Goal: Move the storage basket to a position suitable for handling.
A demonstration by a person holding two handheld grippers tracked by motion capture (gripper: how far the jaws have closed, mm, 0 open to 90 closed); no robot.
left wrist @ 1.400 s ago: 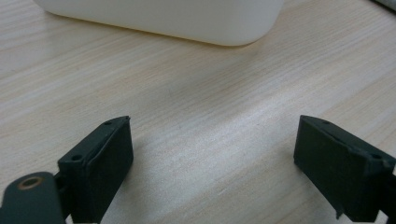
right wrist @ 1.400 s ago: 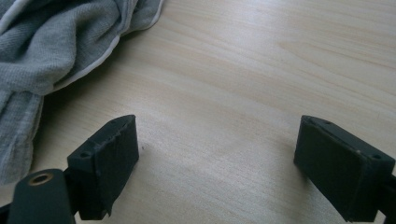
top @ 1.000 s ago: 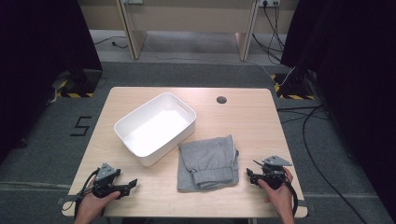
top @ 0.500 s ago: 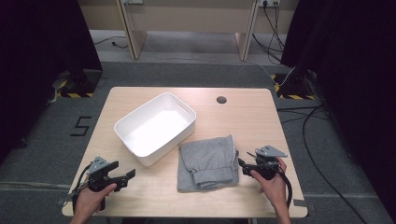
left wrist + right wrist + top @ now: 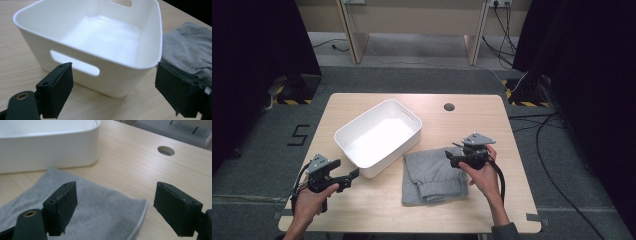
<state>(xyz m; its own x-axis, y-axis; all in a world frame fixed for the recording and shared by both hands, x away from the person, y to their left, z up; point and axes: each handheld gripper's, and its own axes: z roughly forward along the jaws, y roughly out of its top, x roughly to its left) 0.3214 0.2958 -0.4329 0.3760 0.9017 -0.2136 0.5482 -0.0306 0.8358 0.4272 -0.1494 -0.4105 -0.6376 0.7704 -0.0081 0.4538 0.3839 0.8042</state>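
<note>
I see a light wooden table (image 5: pixel 492 130) on grey carpet (image 5: pixel 562 165), black curtains (image 5: pixel 592 60) on both sides, and cables (image 5: pixel 552 135) trailing along the floor.

Overhead camera; two close tool-mounted views

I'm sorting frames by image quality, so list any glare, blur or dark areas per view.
High view: dark at both sides, table evenly lit. Left gripper view: glare washes out the floor of the white bin, and the left tool looks soft. Right gripper view: the right tool and grey cloth look slightly blurred.
</note>
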